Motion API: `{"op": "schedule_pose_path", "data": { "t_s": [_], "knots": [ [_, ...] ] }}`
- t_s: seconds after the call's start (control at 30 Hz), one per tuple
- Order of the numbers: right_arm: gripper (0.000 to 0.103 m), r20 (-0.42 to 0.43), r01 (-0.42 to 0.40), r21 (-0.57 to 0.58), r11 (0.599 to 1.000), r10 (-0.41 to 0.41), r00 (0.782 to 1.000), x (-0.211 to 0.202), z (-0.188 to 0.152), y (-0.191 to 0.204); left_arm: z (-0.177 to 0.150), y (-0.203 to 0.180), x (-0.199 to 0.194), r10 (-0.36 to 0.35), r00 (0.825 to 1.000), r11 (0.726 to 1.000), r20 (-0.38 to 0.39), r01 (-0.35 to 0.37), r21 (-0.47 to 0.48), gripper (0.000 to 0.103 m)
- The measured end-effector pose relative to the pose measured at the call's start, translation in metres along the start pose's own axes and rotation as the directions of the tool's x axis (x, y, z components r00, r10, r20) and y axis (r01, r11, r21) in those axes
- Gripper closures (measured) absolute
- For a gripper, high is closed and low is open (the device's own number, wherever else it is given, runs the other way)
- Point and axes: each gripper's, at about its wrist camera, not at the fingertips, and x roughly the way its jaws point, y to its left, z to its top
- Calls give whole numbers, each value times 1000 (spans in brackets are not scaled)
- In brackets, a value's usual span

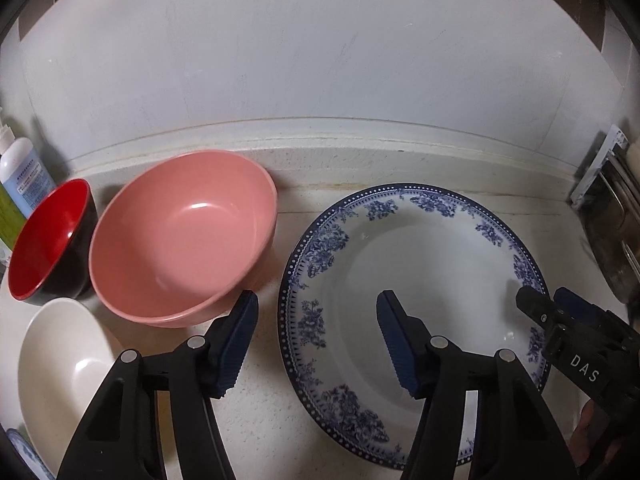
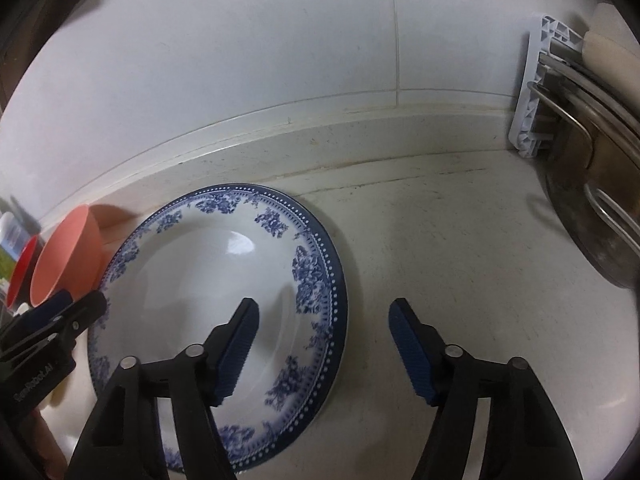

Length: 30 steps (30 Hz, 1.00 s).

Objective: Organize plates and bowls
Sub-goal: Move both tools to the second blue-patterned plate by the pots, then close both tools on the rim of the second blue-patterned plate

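Note:
A blue-and-white floral plate (image 1: 420,256) lies flat on the white counter; it also shows in the right wrist view (image 2: 208,268). Left of it stand a pink bowl (image 1: 180,236), a red-and-black bowl (image 1: 48,240) and a white bowl (image 1: 60,372). My left gripper (image 1: 316,312) is open, straddling the plate's left rim, one finger over the plate, the other beside the pink bowl. My right gripper (image 2: 322,320) is open, straddling the plate's right rim. The pink bowl (image 2: 68,256) and red bowl (image 2: 22,272) show at the left of the right wrist view.
A white wall and a raised ledge (image 1: 320,136) run behind the dishes. A bottle (image 1: 22,172) stands at the far left. A metal pot and rack (image 2: 592,168) stand at the right. A patterned plate edge (image 1: 24,452) peeks at the lower left.

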Motion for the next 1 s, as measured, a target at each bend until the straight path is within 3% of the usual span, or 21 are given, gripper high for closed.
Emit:
{"op": "schedule_pose_path", "data": {
  "t_s": [0.33,0.57,0.73,0.8,0.87,0.93,1.0],
  "knots": [
    [47,-7,-9,-15,1000,9,1000,15,9,1,3,1,14,-9,999,1000,-33,8,-17,56],
    [61,-10,-4,-50,999,3,1000,18,14,5,5,-4,16,5,1000,1000,-20,-5,-9,68],
    [66,-14,10,-80,997,-11,1000,19,14,9,6,-10,16,27,999,1000,-21,-27,-2,72],
    [68,-15,6,-67,998,-7,1000,17,14,7,6,-14,14,-31,999,999,-16,31,7,93],
    [71,-17,-32,-54,998,31,999,14,12,6,5,-26,11,-89,995,996,-47,90,23,94],
    [74,-34,-96,-44,994,95,995,9,10,9,4,-33,6,-48,998,998,-49,50,45,93],
    [74,-49,-69,-30,997,67,997,7,7,11,2,-27,2,-58,997,998,-52,58,9,93]
  ]
}}
